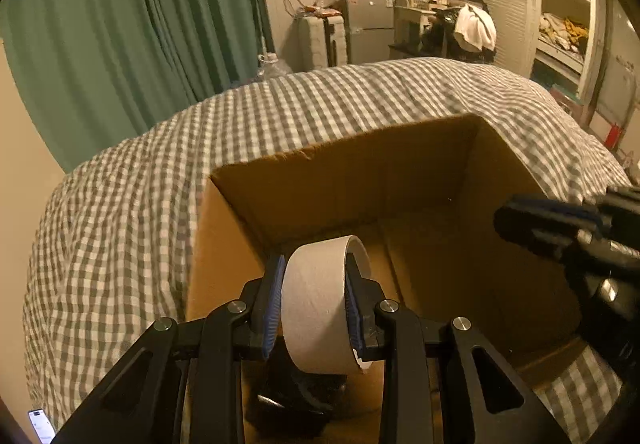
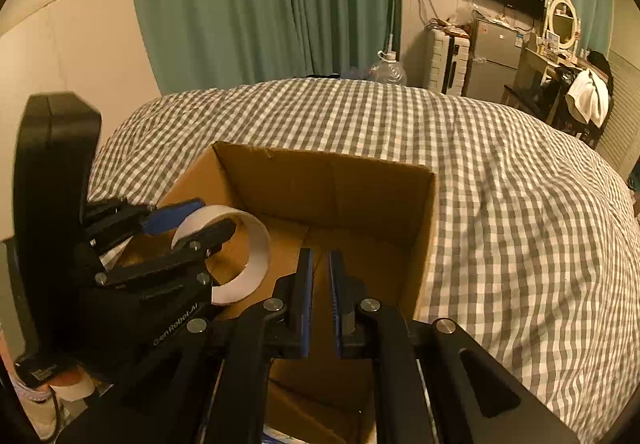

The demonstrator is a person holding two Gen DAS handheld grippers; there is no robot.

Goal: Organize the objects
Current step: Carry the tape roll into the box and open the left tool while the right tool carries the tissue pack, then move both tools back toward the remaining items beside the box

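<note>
My left gripper (image 1: 316,276) is shut on a white tape roll (image 1: 320,304) and holds it above the open cardboard box (image 1: 360,172), near the box's left wall. In the right wrist view the left gripper (image 2: 204,220) and the tape roll (image 2: 256,244) show at the left, over the box (image 2: 320,164). My right gripper (image 2: 319,264) hangs over the box's near side with its jaws nearly together and nothing between them. In the left wrist view the right gripper (image 1: 520,220) shows at the right edge.
The box sits on a bed with a grey-and-white checked cover (image 2: 500,204). Green curtains (image 2: 260,4) hang behind. A fridge (image 2: 496,56), a suitcase (image 2: 446,62), a dresser and open shelves (image 1: 564,24) stand at the far wall. A dark object (image 1: 296,400) lies in the box.
</note>
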